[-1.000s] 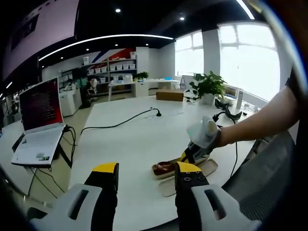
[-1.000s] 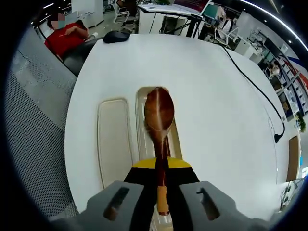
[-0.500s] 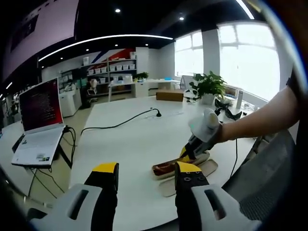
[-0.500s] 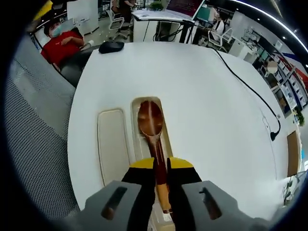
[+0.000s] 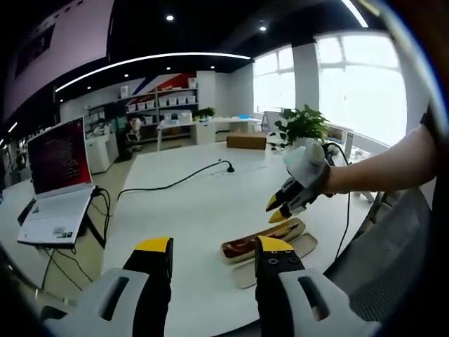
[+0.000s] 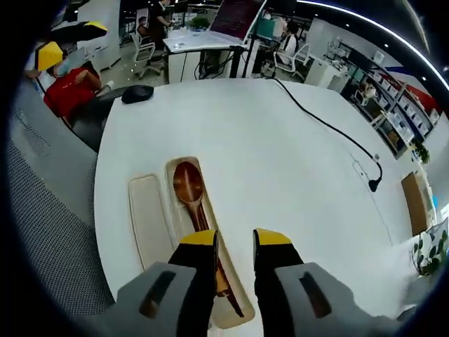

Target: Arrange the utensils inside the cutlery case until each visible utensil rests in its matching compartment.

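The brown wooden spoon lies in the right compartment of the beige oblong cutlery case on the white worktop. Right gripper hovers above, jaws parted and empty; left gripper likewise apart. Next, judge whether the 1 spoon needs straightening.

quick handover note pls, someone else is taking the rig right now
Right gripper: open, holding nothing, raised above the case; it also shows in the left gripper view.
Left gripper: open, holding nothing, hovering near the table edge, short of the case.
Spoon: lying in the longer tray of the case, bowl away from the right gripper, handle running under it. The flat piece beside that tray holds nothing.
Done: spoon is in its compartment.
Left: I see no other utensil on the table; check the spoon sits flat, then stop.
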